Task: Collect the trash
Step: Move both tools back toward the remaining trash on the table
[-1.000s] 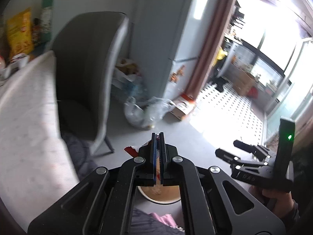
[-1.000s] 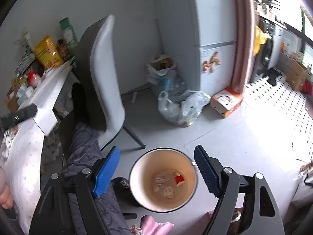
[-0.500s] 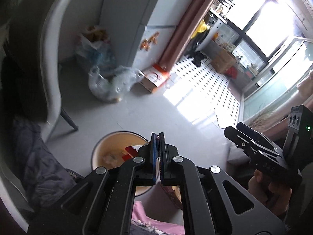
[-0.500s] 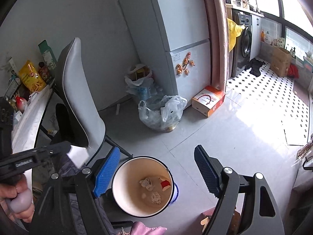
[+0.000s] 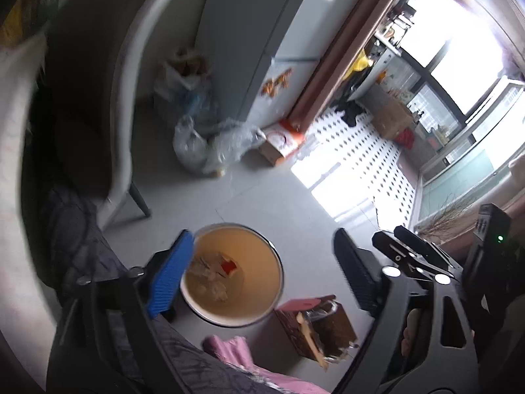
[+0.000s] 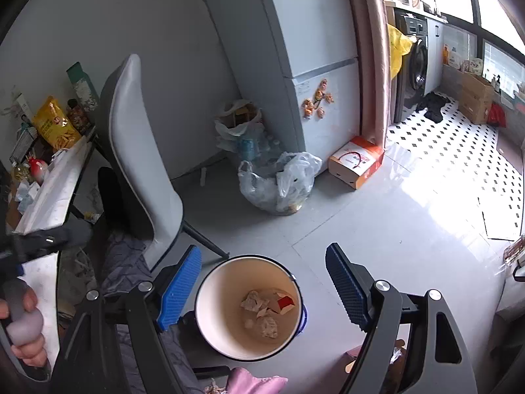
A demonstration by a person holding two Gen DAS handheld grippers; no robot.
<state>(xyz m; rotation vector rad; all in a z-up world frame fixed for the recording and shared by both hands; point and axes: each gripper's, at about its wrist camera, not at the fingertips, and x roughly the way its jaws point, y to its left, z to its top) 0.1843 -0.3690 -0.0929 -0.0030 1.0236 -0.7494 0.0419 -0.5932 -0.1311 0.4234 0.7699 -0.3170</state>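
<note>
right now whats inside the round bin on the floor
The bin holds crumpled paper scraps and a red and white wrapper. Anything beneath them is hidden.

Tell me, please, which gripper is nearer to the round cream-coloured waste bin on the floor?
Hard to call; perhaps the left. Left gripper, jaws opening, empty, frames the round cream-coloured waste bin; right gripper hangs open above it too.

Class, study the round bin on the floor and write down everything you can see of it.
The trash bin is a round, open-topped bucket with a pale cream inside, a thin dark rim and a blue edge low on its right side. It stands upright on the grey floor, beside a grey chair. In its bottom lie crumpled tissues and a small red and white wrapper. No gripper touches it.
</note>
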